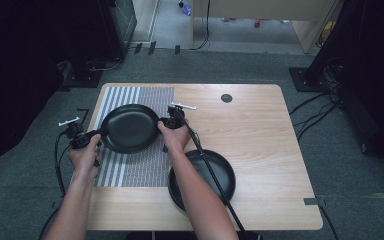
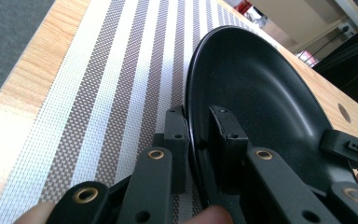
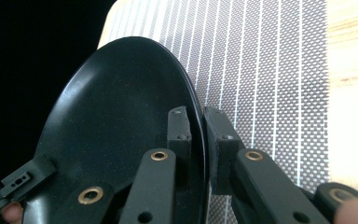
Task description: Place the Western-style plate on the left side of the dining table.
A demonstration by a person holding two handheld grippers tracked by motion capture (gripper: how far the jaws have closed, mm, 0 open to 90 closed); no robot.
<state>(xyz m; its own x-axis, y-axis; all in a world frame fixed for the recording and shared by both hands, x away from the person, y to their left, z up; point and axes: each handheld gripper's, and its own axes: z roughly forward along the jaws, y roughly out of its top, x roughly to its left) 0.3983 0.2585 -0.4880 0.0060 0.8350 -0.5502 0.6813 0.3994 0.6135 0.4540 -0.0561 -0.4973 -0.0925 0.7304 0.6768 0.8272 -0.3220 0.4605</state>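
Observation:
A black plate (image 1: 130, 128) hangs just over the grey-and-white striped placemat (image 1: 130, 170), held by both grippers at opposite rims. My left gripper (image 1: 101, 133) is shut on its left rim; in the left gripper view the jaws pinch the plate (image 2: 261, 93) edge at my left gripper (image 2: 198, 135). My right gripper (image 1: 161, 125) is shut on the right rim; in the right gripper view the plate (image 3: 116, 121) rim sits between the jaws at my right gripper (image 3: 196, 135). The other hand's gripper shows at the far rim in each gripper view.
A second black plate (image 1: 220, 172) lies on the wooden table (image 1: 260, 140) at the front, right of the placemat (image 2: 121, 84), partly under the right forearm. A dark round hole (image 1: 226, 98) sits near the table's back edge. Cables trail from both grippers.

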